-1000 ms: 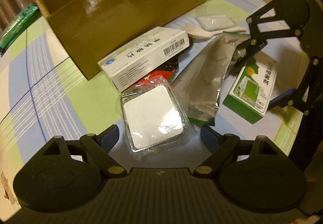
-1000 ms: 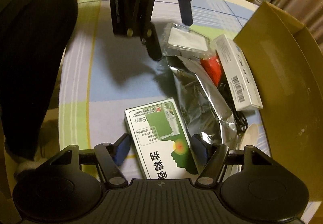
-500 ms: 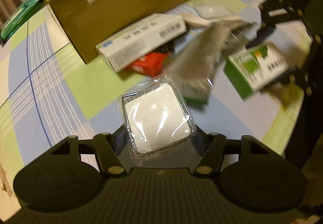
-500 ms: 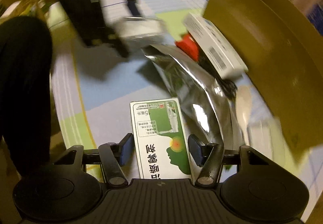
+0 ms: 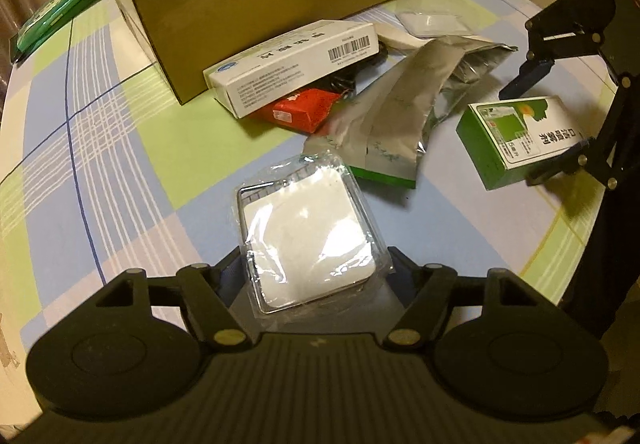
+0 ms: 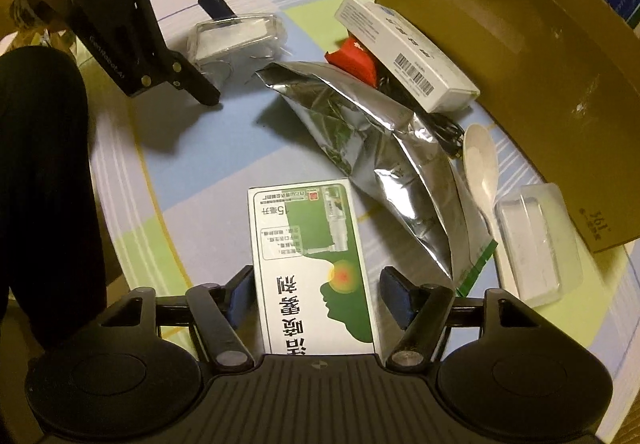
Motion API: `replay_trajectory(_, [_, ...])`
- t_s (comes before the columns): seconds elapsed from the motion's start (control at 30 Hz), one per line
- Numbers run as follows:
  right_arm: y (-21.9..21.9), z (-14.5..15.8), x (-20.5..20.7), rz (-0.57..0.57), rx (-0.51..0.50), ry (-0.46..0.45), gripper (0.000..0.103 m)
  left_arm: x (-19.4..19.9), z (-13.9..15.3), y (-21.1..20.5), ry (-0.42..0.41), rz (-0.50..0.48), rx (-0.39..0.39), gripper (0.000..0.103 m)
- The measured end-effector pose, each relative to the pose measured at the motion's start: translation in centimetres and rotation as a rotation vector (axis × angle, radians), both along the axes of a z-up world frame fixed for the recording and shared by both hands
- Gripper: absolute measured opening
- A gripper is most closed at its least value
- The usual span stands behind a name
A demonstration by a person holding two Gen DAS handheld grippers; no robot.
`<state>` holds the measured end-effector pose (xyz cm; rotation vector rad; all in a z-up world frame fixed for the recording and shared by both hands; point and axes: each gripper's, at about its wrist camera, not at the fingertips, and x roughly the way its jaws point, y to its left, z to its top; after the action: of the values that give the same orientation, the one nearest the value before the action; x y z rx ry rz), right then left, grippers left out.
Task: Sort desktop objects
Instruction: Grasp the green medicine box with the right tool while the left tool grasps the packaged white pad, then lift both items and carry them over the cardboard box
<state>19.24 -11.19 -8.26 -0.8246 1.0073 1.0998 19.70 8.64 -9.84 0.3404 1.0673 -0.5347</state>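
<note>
My left gripper is shut on a clear plastic case with a white pad and holds it above the checked tablecloth; the case also shows in the right wrist view. My right gripper is shut on a green and white medicine box, lifted off the cloth; it also shows in the left wrist view. A silver foil pouch, a white barcode box and a red packet lie in a pile beside the open cardboard box.
A white plastic spoon and a second clear case lie next to the cardboard box's wall. A green packet lies at the far left table edge. A black cable lies under the barcode box.
Both grippers closed on their objects and lifted them: the left took the clear case, the right took the green box. Both views shifted back from the pile.
</note>
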Motion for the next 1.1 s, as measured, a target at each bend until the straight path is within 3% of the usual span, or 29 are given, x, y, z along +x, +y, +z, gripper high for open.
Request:
replay_trajectory(0.17, [0.4, -0.2, 0.0, 0.009, -0.003, -0.002, 0.063, -0.1, 0.1, 0.2, -0.008, 0.015, -0.009, 0.062])
replay_trajectory(0.23, [0.6, -0.2, -0.2, 0.012, 0.000, 0.001, 0.055, 0.0, 0.1, 0.2, -0.009, 0.017, -0.005, 0.061])
replay_trajectory(0.5, [0.4, 0.3, -0.9, -0.033, -0.001, -0.041, 0.053, -0.8, 0.7, -0.2, -0.024, 0.015, 0.016, 0.057])
replay_trajectory(1.1, [-2.1, 4.7, -1.9, -0.207, 0.102, -0.053, 0.053, -2.5, 6.2, 0.4, -0.092, 0.089, 0.009, 0.057])
